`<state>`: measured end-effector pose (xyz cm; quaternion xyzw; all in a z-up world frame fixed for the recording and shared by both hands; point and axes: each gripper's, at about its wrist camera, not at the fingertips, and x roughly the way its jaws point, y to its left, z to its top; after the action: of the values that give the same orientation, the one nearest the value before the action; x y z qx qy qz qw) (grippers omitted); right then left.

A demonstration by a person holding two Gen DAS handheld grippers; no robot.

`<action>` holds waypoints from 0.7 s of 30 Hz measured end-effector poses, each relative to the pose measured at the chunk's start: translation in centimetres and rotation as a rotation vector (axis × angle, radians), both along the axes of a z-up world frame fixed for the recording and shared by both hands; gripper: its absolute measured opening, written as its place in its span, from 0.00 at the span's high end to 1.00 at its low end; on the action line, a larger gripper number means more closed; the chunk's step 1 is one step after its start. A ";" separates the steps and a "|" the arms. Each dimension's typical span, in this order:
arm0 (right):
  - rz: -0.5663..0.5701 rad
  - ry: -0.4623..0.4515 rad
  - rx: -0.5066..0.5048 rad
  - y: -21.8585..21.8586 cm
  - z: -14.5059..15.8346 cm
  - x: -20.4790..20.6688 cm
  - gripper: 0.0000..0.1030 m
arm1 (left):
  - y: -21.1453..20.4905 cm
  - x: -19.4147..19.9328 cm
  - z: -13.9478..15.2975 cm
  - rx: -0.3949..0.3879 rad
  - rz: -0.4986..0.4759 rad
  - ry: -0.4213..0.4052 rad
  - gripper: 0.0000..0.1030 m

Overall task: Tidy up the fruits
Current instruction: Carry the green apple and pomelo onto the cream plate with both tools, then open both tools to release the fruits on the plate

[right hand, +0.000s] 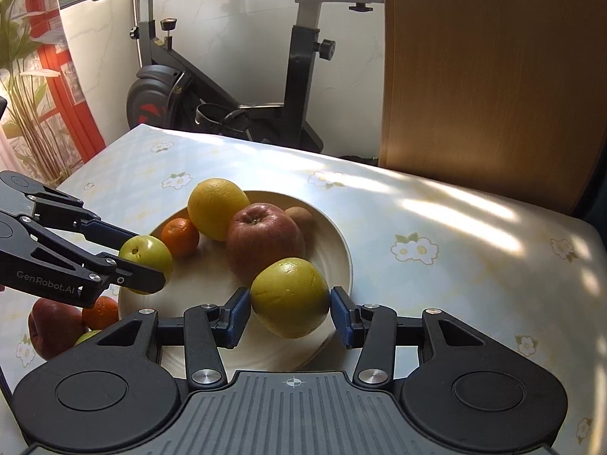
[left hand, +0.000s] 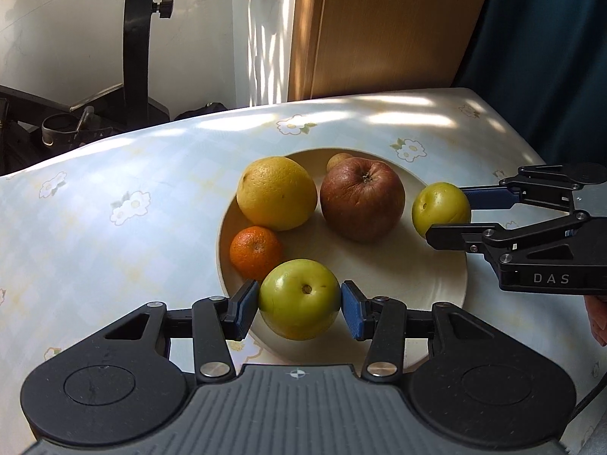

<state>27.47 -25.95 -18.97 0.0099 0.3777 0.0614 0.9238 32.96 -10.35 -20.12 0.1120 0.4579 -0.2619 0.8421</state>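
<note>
both over the plate point(left hand: 436, 303) — left gripper point(left hand: 299, 301) pinching a green fruit point(left hand: 299, 299) (right gripper point(right hand: 290, 299) another point(right hand: 290, 297))

We see a plate point(left hand: 447, 284) on the table point(left hand: 114, 189). In it, from the left wrist view, an apple point(left hand: 362, 199) sits at centre, a citrus point(left hand: 277, 193) at nine o'clock, a mandarin point(left hand: 256, 252) at seven, a kiwi point(left hand: 337, 160) at twelve.
</note>
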 end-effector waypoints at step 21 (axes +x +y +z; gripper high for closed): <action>0.013 -0.002 -0.123 0.6 -0.7 1.8 0.55 | -0.2 0.4 -0.7 0.036 -0.001 -0.006 0.50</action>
<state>29.31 -25.31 -19.65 -0.0494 0.3798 0.0440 0.9227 33.33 -10.56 -20.86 0.1279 0.4601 -0.2537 0.8412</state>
